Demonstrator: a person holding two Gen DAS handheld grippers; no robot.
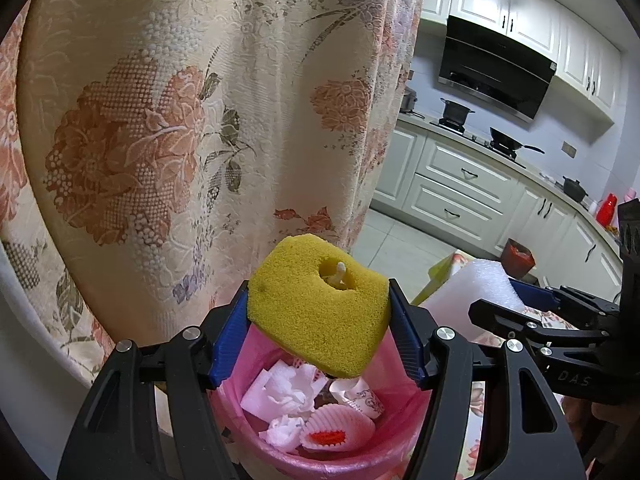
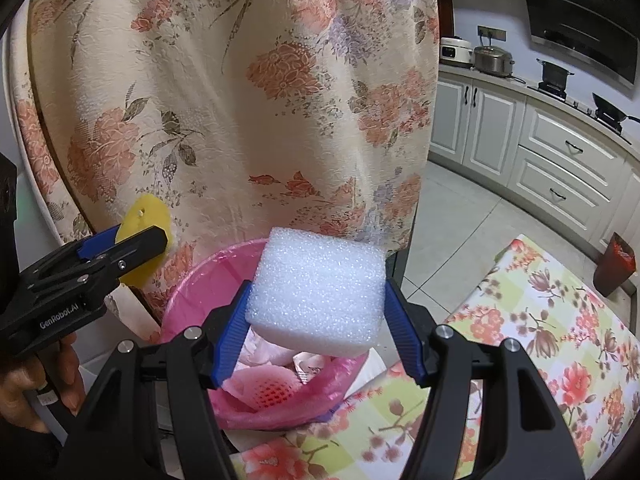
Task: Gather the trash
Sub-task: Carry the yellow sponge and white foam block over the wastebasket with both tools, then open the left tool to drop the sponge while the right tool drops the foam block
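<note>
The left gripper (image 1: pixel 318 316) holds a yellow sponge (image 1: pixel 320 312) tight between its blue fingers (image 1: pixel 230 332), and the sponge hangs over the far rim of the pink-lined bin (image 1: pixel 400 412). The right gripper (image 2: pixel 316 304) holds a white foam block (image 2: pixel 318 292) in the same way, pressed from both sides, above the near right part of the same bin (image 2: pixel 192 280). Inside the bin lie crumpled white tissue (image 1: pixel 288 396), a patterned paper cup (image 1: pixel 360 396) and a pink foam net (image 1: pixel 340 428), so the bottom is already covered but the mouth is open. Just behind the bin a floral curtain (image 1: pixel 160 120) hangs down and closes the far and left side; the sponge is very near to it. At the right, the edge of a table with a flowered cloth (image 2: pixel 540 320) stands beside the bin. Farther right the tiled floor (image 2: pixel 460 220) is free up to the white kitchen cabinets (image 2: pixel 560 152), where a small dark red bin (image 2: pixel 614 264) stands. A hand (image 2: pixel 44 380) grips the left tool's handle.
</note>
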